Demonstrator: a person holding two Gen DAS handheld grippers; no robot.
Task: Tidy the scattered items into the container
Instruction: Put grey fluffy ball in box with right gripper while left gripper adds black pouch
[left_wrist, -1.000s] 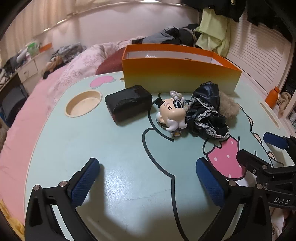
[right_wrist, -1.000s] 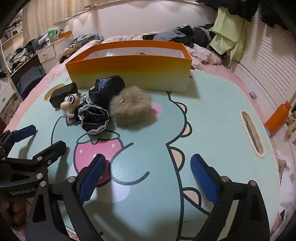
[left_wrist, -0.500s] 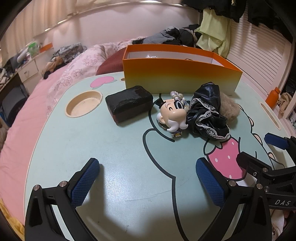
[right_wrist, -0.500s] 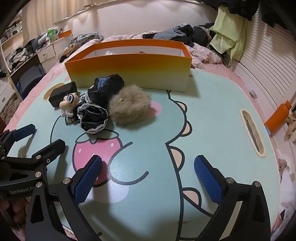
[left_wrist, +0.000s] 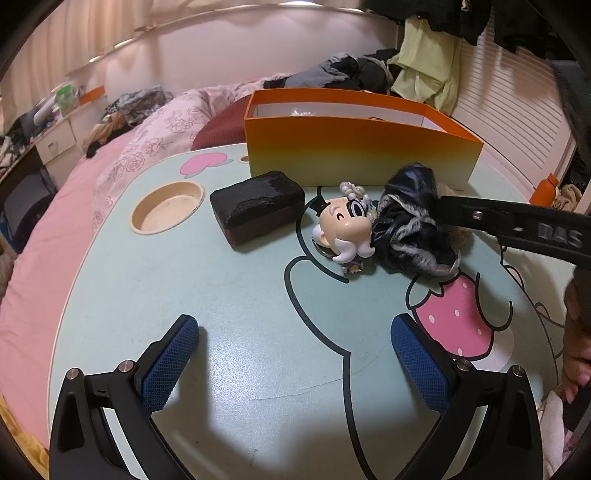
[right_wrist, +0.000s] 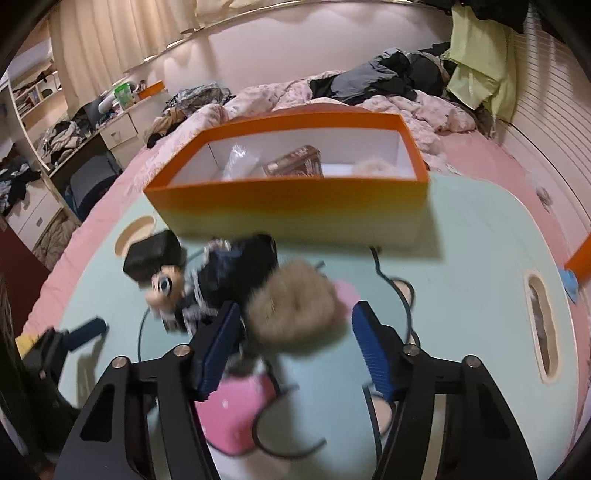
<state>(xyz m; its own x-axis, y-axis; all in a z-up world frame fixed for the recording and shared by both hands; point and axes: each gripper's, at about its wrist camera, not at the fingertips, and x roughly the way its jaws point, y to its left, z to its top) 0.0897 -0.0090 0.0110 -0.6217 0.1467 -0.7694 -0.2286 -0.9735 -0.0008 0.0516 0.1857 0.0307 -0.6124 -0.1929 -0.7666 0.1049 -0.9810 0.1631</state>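
A tan fur ball (right_wrist: 291, 306) lies on the cartoon-printed table (right_wrist: 461, 277), between the fingers of my right gripper (right_wrist: 295, 332). Its jaws are closing; the left pad is at the fur and the right pad is still apart from it. This view is blurred. Left of the ball lie a black lacy cloth (left_wrist: 410, 221), a big-headed doll figure (left_wrist: 345, 225) and a black box (left_wrist: 256, 205). Behind them stands the orange container (right_wrist: 295, 206), which holds a clear packet, a brown box and something furry. My left gripper (left_wrist: 293, 332) hovers open over bare table with nothing between its fingers.
A round cup recess (left_wrist: 168, 206) is sunk into the table's left side and a slot (right_wrist: 541, 325) into its right side. An orange bottle (left_wrist: 546, 188) stands off the right edge. A bed with a pink quilt (left_wrist: 55, 221) surrounds the table.
My right gripper has moved forward and up to the fur ball and its jaws have narrowed around it. In the left wrist view its arm now reaches over the ball. The left gripper has stayed still.
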